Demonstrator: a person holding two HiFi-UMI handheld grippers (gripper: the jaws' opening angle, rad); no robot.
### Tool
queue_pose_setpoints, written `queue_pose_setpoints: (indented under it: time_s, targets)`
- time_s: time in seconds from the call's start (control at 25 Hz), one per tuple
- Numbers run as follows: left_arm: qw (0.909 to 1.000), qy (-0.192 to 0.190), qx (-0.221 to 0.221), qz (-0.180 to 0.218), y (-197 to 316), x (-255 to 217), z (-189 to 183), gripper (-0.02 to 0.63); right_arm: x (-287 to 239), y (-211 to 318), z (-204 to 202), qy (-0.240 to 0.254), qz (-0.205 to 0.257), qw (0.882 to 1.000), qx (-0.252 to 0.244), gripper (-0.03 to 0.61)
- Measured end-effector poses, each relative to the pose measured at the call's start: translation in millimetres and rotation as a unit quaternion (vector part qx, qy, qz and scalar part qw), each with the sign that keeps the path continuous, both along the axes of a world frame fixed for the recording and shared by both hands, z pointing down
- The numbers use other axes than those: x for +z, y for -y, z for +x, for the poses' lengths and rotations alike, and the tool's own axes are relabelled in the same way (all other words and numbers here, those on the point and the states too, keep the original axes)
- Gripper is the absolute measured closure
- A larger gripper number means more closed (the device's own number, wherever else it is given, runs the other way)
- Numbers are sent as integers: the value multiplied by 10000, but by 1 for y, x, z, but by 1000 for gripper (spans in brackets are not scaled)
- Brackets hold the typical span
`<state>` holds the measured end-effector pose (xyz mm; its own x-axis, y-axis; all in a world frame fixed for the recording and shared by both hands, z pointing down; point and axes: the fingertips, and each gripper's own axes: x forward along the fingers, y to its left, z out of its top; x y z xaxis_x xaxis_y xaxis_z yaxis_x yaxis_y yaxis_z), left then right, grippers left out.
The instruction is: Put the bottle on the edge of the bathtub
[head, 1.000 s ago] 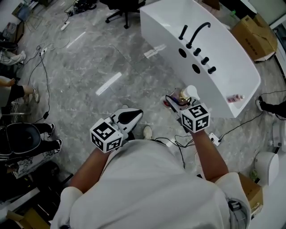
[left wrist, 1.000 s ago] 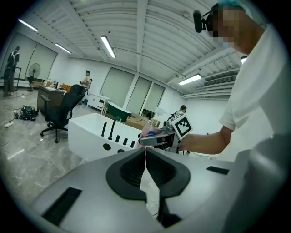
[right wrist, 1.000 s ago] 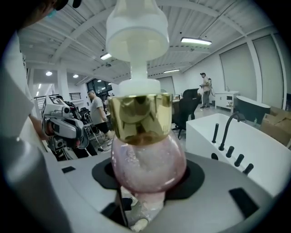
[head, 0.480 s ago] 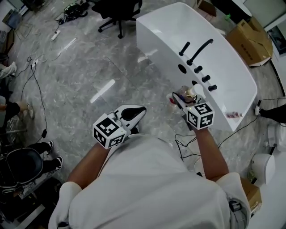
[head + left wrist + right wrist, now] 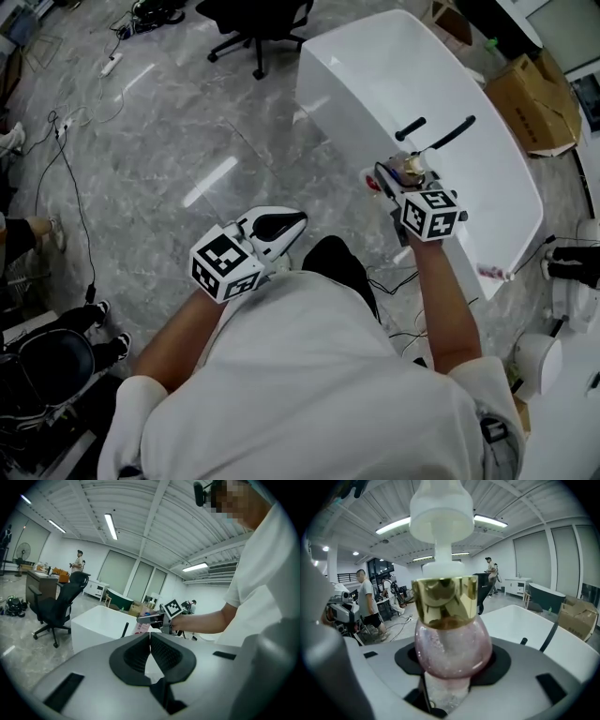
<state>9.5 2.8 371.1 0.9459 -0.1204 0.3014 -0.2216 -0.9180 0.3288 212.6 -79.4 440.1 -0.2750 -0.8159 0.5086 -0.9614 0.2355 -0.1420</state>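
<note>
1. Your right gripper [image 5: 396, 181] has its jaws closed part way on the bottle [image 5: 452, 641]. The black pads press on both sides of its round pink body.
2. The bottle is pink and sparkly. It has a shiny gold ring around its neck and a white pump on top. In the right gripper view it stands straight up between the jaws.
3. From the head view, you are holding the bottle over the white bathtub [image 5: 366, 80], on the side closest to you. It is just beside the black tap [image 5: 452, 133].
4. You cannot tell from any view if the bottom of the bottle touches the tub.
5. Your left gripper [image 5: 281, 225] has its jaws closed together. There is nothing between them.
6. The left gripper is low in front of your body, over the grey floor [image 5: 169, 141]. It is well apart from the tub.
7. In the left gripper view you can see your right arm reaching out over the tub with the bottle.
8. A black office chair [image 5: 258, 19] stands on the floor past the far end of the tub. A brown cardboard box [image 5: 539, 94] sits on the other side of the tub.
</note>
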Motion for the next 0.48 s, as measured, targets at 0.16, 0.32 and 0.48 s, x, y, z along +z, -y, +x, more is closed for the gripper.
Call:
queue_pose_setpoints:
  time_s: [0.16, 0.32, 0.48]
  targets:
    - [9996, 46, -281, -58, 42, 10, -3, 595, 15, 63, 10, 39, -49, 10000, 14, 351]
    - [9975, 171, -647, -226, 101, 17, 9, 595, 30, 140, 28, 14, -64, 10000, -16, 350]
    - [9945, 215, -959, -348, 162, 9, 34, 595, 49, 224, 47, -36, -133, 9998, -150, 351]
